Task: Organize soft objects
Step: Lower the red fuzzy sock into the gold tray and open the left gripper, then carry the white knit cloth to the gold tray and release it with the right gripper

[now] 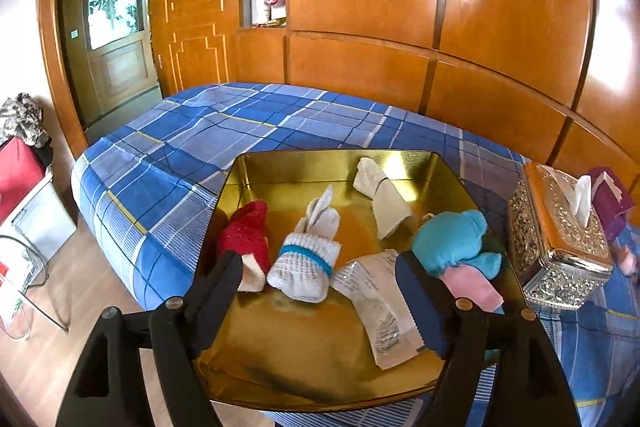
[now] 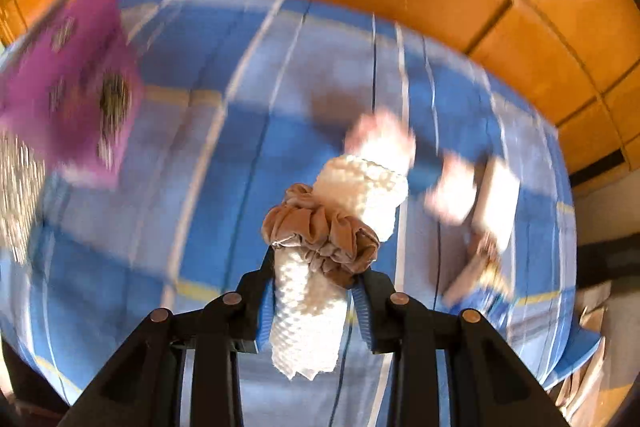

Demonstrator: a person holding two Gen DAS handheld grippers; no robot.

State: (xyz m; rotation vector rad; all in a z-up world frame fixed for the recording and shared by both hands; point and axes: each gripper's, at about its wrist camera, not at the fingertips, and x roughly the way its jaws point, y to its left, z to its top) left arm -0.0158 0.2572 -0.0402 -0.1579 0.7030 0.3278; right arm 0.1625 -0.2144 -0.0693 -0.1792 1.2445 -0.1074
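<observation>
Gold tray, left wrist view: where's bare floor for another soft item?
Free: the near half of the gold metal tray, below the white blue-banded sock roll and left of the white paper packet; also the far-left corner. Crowded: the middle row, red knit roll to blue plush toy.

A shiny gold metal tray (image 1: 256, 173) sits on a bed (image 1: 192, 131) covered in blue plaid with white and yellow lines. Ahead of the black left gripper (image 1: 320, 279) lie a red knitted sock (image 1: 246, 233), a white rolled sock with a teal band (image 1: 306, 259), a cream folded cloth (image 1: 384, 195) and a turquoise plush toy (image 1: 452, 239) on a pink piece. Right of it stands a silver embossed tissue box (image 1: 560, 243). The black right gripper (image 2: 316, 291), with blue pads, holds a white knitted roll (image 2: 308, 323) wrapped in a tan velvet scrunchie (image 2: 320, 239).
</observation>
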